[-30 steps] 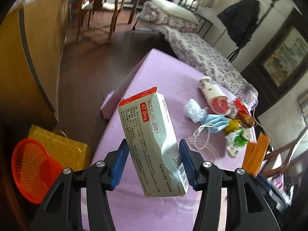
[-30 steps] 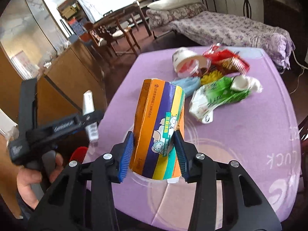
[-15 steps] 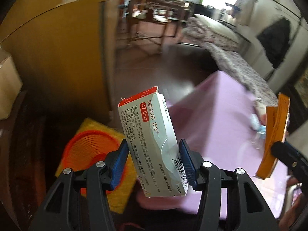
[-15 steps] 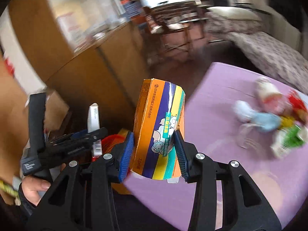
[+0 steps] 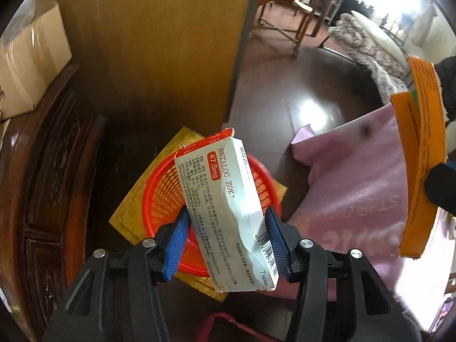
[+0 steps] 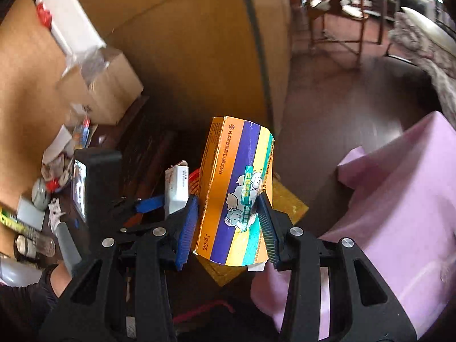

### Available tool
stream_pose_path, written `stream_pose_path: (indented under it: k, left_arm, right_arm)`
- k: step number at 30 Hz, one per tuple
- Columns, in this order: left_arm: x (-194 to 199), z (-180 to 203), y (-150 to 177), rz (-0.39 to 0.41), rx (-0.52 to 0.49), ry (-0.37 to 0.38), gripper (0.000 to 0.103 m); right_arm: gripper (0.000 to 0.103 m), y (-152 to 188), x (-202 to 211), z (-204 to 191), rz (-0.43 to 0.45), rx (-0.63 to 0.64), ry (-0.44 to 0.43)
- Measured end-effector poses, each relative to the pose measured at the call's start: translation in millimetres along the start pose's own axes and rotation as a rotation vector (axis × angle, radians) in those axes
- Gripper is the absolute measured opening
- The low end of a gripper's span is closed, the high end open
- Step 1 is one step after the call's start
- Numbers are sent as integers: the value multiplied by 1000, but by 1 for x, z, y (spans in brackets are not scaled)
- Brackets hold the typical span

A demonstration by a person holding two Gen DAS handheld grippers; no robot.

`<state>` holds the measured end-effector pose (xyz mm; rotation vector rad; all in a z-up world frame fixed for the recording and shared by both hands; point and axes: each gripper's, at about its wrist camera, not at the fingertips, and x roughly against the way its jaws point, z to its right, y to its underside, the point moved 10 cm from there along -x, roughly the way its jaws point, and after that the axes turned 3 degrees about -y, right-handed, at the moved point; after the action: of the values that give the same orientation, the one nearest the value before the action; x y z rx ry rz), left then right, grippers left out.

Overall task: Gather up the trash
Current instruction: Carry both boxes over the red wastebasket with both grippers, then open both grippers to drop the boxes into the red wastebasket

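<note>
The left gripper (image 5: 225,242) clamps a white-and-red cardboard medicine box (image 5: 225,211) above a round orange mesh basket (image 5: 159,196). The right gripper (image 6: 228,225) grips an orange striped carton (image 6: 233,193) beside the purple-clothed table (image 6: 399,213).

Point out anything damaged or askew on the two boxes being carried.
Both are battered. The pill box in the left claw is creased across its lower half, tilted, with its top flap torn open. The striped carton in the right claw is squashed, its front bulging and its edges frayed.
</note>
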<state>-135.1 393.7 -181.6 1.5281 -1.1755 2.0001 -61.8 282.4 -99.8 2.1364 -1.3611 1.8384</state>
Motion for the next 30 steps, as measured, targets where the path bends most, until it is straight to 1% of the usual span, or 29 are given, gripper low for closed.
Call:
stream_pose_path:
  k: [4, 12, 18, 27, 29, 30]
  left_arm:
    - [-20, -9, 2, -31, 24, -16, 53]
    - [-50, -24, 10, -80, 53, -41, 53]
    - [-66, -33, 17, -108, 73, -53, 54]
    - [-77, -43, 18, -127, 98, -71, 55]
    - [-77, -44, 18, -135, 108, -77, 62]
    - [-77, -46, 18, -136, 117, -81, 72]
  right_arm:
    - [43, -2, -34, -9, -72, 17, -19]
    - [43, 4, -87, -8, -187, -30, -62]
    - [43, 8, -112, -8, -230, -48, -80]
    - [46, 7, -133, -5, -246, -83, -97]
    - [49, 5, -136, -4, -240, -104, -110]
    - [57, 3, -136, -4, -235, -117, -119]
